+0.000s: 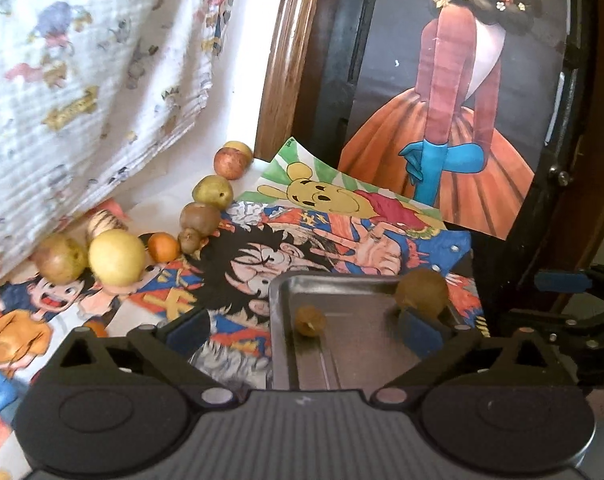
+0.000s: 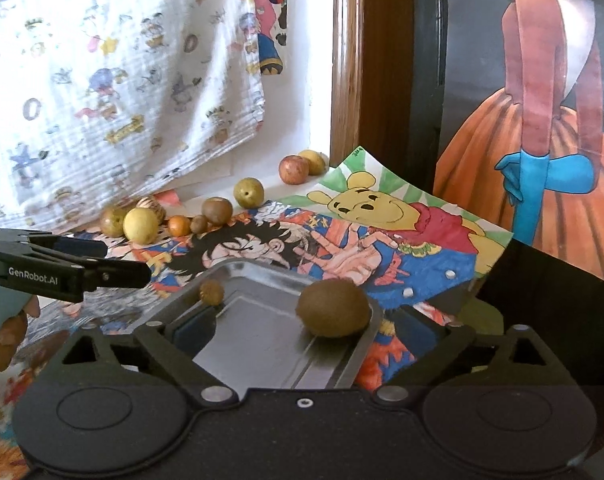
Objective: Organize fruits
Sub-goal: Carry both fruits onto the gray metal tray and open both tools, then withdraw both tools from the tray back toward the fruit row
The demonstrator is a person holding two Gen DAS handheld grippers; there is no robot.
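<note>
A shallow rectangular metal tray (image 2: 261, 340) lies on a tabletop covered with colourful cartoon drawings (image 2: 342, 236) and serves as the landmark. Two fruits sit inside the tray: one large brown oval kiwi (image 2: 333, 308) against its right rim and one small brown round fruit (image 2: 211, 293) at its left rim. Beyond the tray, along the foot of a white cartoon-printed cloth (image 2: 121, 80), eight more fruits lie in a curved row, counted left to right: one greenish-brown round fruit (image 2: 113, 221), one pale striped fruit (image 2: 151, 204) behind it, one pale yellow round fruit (image 2: 140, 225), one small orange fruit (image 2: 179, 225), one small brown fruit (image 2: 199, 224), one larger brown fruit (image 2: 217, 210), one yellow-green fruit (image 2: 248, 192) and one red apple (image 2: 293, 169), with one further yellow fruit (image 2: 314, 161) partly hidden behind the apple. The left gripper (image 1: 302, 328) hangs over the near end of the tray, its blue-padded fingers (image 1: 420, 330) spread wide apart and gripping nothing. The right gripper (image 2: 306, 330) likewise stands wide open and empty, its fingers straddling the tray on either side of the kiwi. A painted figure in an orange skirt (image 2: 542, 152) stands to the far right of the tray.
</note>
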